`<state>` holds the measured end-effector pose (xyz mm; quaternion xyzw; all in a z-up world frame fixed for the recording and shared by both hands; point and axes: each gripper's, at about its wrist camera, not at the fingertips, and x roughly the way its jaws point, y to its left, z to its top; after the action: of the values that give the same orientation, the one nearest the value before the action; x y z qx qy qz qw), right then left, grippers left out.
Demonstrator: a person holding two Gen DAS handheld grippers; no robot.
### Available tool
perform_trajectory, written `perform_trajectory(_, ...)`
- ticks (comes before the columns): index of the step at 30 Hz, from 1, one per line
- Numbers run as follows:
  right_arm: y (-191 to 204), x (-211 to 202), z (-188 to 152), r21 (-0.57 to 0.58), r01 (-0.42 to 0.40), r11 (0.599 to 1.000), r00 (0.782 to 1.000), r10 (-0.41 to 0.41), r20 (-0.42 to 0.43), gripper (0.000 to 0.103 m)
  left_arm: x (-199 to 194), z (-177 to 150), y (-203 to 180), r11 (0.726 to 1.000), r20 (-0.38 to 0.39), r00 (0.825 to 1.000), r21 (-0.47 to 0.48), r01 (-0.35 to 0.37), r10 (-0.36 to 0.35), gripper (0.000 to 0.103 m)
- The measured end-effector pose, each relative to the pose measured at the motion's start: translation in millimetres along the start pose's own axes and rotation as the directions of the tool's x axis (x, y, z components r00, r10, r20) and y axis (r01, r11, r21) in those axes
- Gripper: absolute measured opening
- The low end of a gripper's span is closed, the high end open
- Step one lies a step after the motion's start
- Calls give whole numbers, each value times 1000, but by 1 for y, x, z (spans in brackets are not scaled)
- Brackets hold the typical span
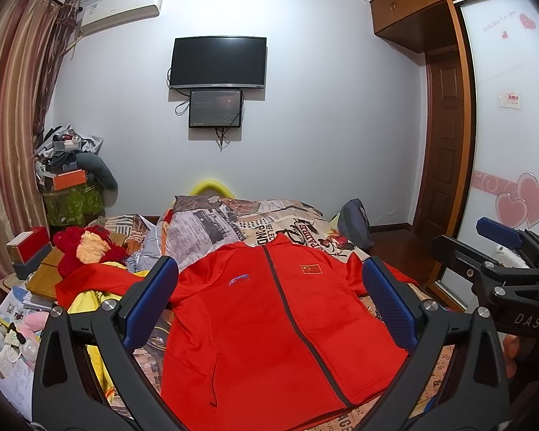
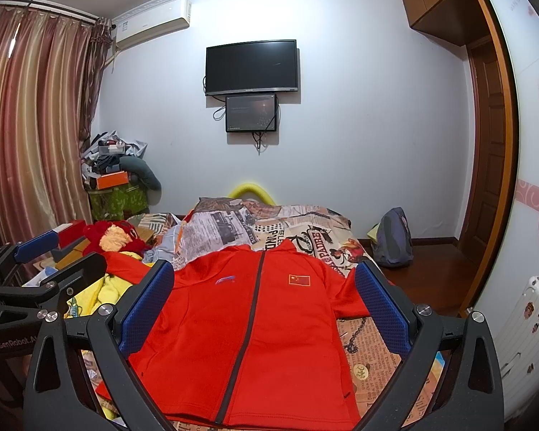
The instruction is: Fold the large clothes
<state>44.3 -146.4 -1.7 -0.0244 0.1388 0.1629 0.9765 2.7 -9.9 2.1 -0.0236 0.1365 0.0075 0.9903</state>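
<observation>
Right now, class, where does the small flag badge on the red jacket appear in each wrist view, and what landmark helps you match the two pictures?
Left wrist: flag badge, right of the zip, upper centre of the jacket.
Right wrist: flag badge, again right of the zip, nearer picture centre.
Shared landmark: the wall TV above the bed.

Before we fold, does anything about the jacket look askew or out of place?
The red jacket lies flat and zipped on the bed, but one sleeve trails off over a yellow garment instead of lying flat.
</observation>
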Motion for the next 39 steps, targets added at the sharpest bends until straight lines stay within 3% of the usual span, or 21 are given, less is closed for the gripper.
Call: perform_trajectory(39, 2, 1, -1, 0, 1, 1000, 1000, -1, -7, 100, -2, 3, 1, 1000, -1, 1000, -12, -14, 13, 103)
